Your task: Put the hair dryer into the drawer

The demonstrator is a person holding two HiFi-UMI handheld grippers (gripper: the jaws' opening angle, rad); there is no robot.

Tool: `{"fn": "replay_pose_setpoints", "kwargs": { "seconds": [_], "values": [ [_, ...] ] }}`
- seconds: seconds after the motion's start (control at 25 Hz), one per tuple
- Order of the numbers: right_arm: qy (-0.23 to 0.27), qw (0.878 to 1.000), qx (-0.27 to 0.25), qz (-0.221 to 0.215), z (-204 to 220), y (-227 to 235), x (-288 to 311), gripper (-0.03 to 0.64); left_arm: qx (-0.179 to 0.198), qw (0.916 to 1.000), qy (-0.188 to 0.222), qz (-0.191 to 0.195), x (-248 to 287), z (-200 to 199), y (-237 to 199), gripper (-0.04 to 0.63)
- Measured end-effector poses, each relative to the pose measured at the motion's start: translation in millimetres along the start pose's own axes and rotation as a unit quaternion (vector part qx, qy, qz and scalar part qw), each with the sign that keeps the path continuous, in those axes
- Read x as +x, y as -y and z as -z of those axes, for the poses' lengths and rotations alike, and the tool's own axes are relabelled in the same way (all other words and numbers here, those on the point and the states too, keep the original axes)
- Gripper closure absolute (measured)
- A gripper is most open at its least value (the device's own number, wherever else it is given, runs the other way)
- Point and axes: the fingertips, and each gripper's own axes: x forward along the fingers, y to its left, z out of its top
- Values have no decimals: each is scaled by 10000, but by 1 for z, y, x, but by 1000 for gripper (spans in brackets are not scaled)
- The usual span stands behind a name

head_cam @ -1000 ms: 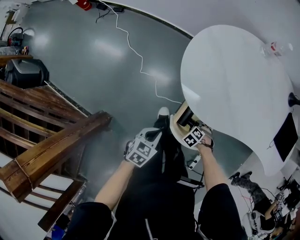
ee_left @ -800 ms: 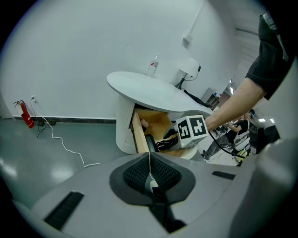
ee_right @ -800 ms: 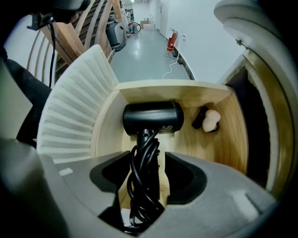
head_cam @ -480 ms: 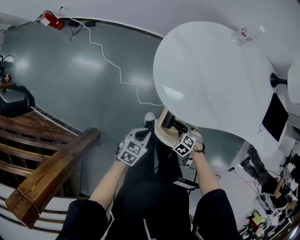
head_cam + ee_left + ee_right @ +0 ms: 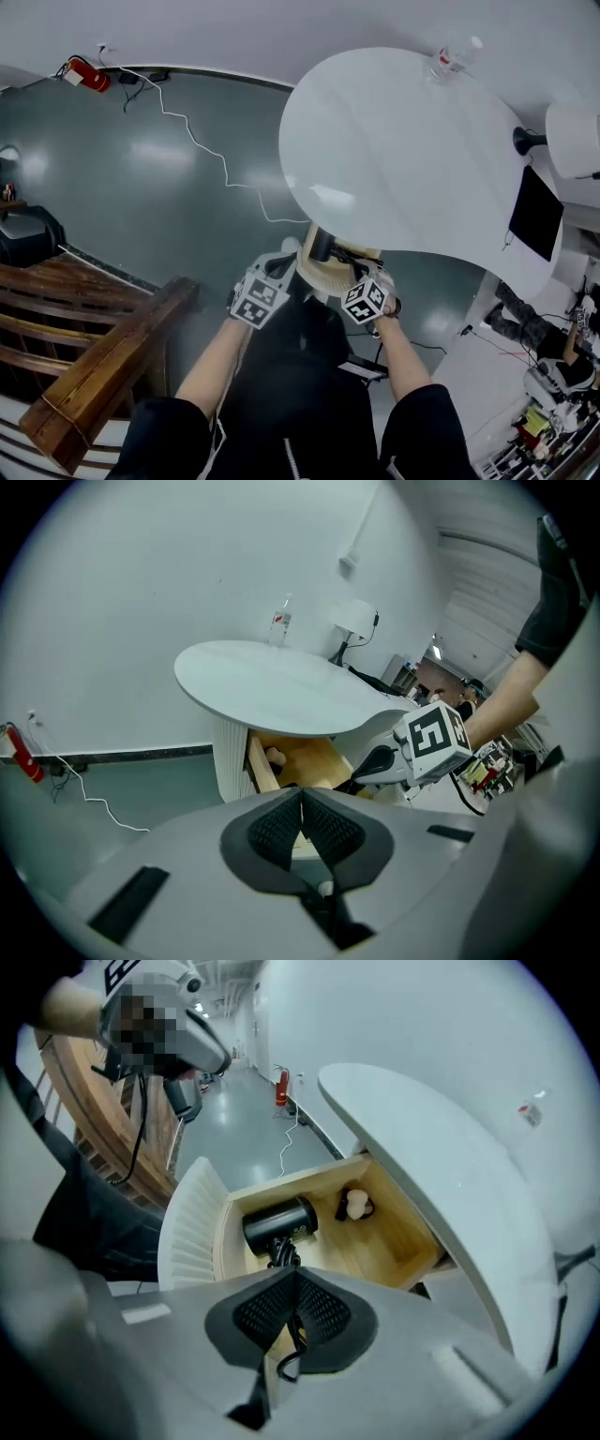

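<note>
The black hair dryer [image 5: 278,1222] lies inside the open wooden drawer [image 5: 375,1255] under the white table; its cord trails toward the drawer front. In the head view the hair dryer [image 5: 322,246] shows in the drawer [image 5: 315,274] between my hands. My right gripper [image 5: 286,1279] hangs above the dryer's handle; its jaws have just closed and meet with nothing gripped. The cord shows only through the slit behind them. My left gripper [image 5: 302,794] is shut and empty, left of the drawer [image 5: 314,761]. The right gripper [image 5: 364,765] shows there too.
A small beige object [image 5: 354,1204] sits at the drawer's back. The white round table [image 5: 403,159] carries a water bottle [image 5: 450,61]. A wooden stair rail [image 5: 103,366] stands at the left. A white cable [image 5: 206,141] and a fire extinguisher [image 5: 84,75] lie on the grey floor.
The head view has swung, so the table and drawer sit further left. My right gripper has lifted off the dryer, which stays in the drawer. My left gripper has drifted sideways.
</note>
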Motion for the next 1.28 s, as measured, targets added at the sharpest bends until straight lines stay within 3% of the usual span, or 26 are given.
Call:
{"fn": "replay_pose_setpoints", "kwargs": {
  "seconds": [0.4, 0.64, 0.92, 1.28],
  "values": [
    [621, 9881, 1390, 224, 4, 19, -33, 612, 74, 9997, 151, -200, -11, -2, 26, 581],
    [1041, 9794, 1663, 480, 1, 31, -58, 612, 145, 9986, 365, -362, -19, -5, 43, 581],
    [1611, 9587, 2256, 637, 6, 36, -99, 612, 374, 9951, 746, -530, -31, -18, 68, 582],
    [2399, 9378, 2330, 928, 2, 38, -168, 612, 746, 9917, 942, -450, -48, -26, 110, 581]
  ]
}}
